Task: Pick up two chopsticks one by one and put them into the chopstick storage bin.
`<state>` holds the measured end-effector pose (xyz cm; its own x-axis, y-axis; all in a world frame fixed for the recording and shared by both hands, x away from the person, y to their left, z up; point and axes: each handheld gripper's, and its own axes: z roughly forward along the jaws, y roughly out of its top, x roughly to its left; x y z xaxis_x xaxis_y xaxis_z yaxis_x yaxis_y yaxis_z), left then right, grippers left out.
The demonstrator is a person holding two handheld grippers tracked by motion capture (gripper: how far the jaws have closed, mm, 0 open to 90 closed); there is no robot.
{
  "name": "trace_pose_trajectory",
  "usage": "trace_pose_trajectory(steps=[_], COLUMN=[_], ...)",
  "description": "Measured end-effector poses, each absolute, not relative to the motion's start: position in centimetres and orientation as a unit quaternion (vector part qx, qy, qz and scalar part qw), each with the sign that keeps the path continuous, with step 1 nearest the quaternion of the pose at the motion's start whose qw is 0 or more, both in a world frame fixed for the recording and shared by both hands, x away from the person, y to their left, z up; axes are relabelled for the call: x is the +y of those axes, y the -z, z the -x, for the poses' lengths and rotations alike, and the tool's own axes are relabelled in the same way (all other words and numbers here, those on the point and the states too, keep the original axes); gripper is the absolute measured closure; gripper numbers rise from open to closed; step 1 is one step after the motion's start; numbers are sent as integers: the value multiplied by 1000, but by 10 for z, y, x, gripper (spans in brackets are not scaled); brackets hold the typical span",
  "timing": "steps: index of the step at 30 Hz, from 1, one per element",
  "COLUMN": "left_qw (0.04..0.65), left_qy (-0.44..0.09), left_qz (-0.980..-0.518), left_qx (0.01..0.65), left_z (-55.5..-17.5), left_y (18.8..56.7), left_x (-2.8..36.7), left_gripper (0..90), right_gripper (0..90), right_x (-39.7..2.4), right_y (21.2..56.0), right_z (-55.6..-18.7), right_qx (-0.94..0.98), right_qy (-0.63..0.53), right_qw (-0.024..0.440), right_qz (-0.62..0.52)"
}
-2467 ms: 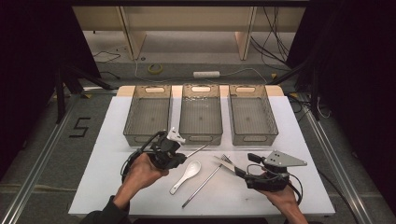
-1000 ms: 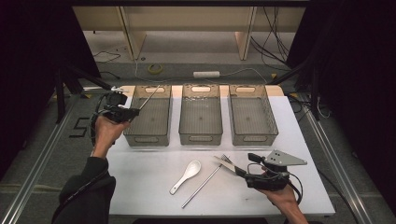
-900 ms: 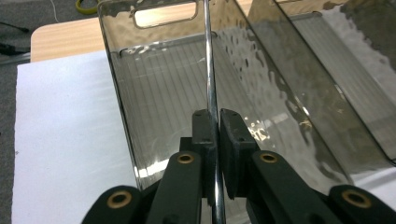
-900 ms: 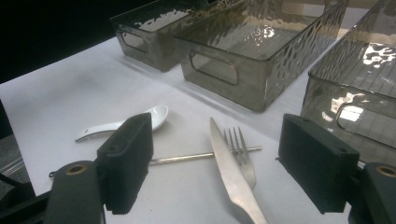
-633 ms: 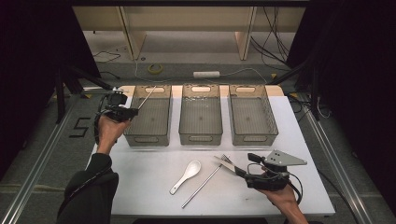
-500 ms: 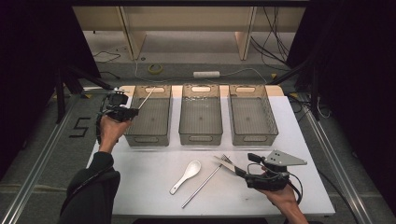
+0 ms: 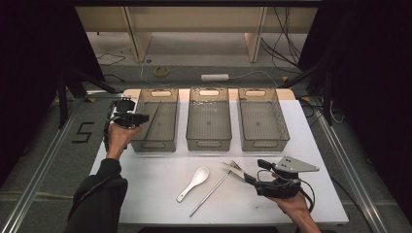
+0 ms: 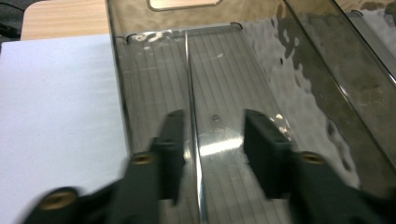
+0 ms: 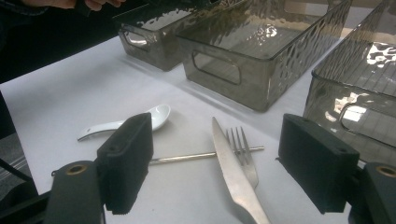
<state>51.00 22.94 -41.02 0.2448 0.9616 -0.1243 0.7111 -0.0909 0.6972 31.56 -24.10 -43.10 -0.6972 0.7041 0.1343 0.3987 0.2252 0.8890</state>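
Observation:
My left gripper (image 7: 144, 118) is at the left wall of the left clear bin (image 7: 154, 145). Its jaws have just been opening and now stand open (image 8: 214, 148). A thin metal chopstick (image 8: 190, 107) runs between them without being pressed and slants down into the bin (image 7: 155, 118). My right gripper (image 7: 260, 176) rests low at the table's front right, open (image 9: 219, 164). A knife (image 9: 236, 177) and a fork (image 9: 243, 150) lie on the table between its pads. A second metal chopstick (image 7: 210, 193) and a white spoon (image 7: 194, 182) lie to their left.
Three clear bins stand in a row at the back of the white table (image 7: 160, 204): the left one, a middle one (image 7: 209, 144) and a right one (image 7: 265, 144). A wooden board edge (image 8: 60, 18) shows behind them. Cables lie on the floor beyond.
The left hand carried the chopstick from the table's middle to the left bin and lowered it. Its jaws have opened, and the chopstick now slants inside the bin. The right gripper stayed still.

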Motion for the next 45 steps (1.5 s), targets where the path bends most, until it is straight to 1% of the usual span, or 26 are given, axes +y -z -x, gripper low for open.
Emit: trace_pose_trajectory(steps=[2, 5, 7, 8, 10, 14, 16, 23, 30, 38, 45], left_qw=[343, 362, 375, 375, 387, 398, 402, 394, 376, 379, 368], left_qy=[-181, -165, -149, -149, -139, -124, -116, -113, -111, -111, -107], left_qz=[-713, -711, -716, -716, -731, -742, -748, -767, -788, -796, -809], left_qx=[584, 580, 569, 569, 545, 525, 516, 494, 474, 460, 445], left_z=[-506, -498, -490, -490, -475, -458, -450, -429, -419, -407, -397], left_y=[408, 403, 400, 400, 396, 391, 388, 381, 386, 384, 382], left_x=[228, 225, 221, 221, 213, 205, 200, 179, 160, 148, 137], left_gripper=[486, 377, 333, 302, 271, 232, 220, 198, 182, 179, 176], right_gripper=[273, 273, 272, 272, 273, 272, 272, 272, 273, 272, 272], right_x=[-241, -241, -242, -242, -242, -242, -242, -242, -243, -243, -243], right_y=[431, 431, 430, 430, 430, 430, 429, 428, 428, 428, 428], right_z=[-315, -315, -315, -315, -315, -315, -314, -314, -315, -314, -314], right_qx=[768, 767, 767, 767, 766, 765, 764, 765, 762, 762, 762], right_qy=[-508, -509, -509, -509, -510, -511, -512, -512, -515, -515, -515], right_qw=[149, 149, 150, 150, 151, 153, 153, 153, 153, 155, 155], right_qz=[-361, -361, -362, -362, -363, -361, -360, -359, -362, -360, -361])
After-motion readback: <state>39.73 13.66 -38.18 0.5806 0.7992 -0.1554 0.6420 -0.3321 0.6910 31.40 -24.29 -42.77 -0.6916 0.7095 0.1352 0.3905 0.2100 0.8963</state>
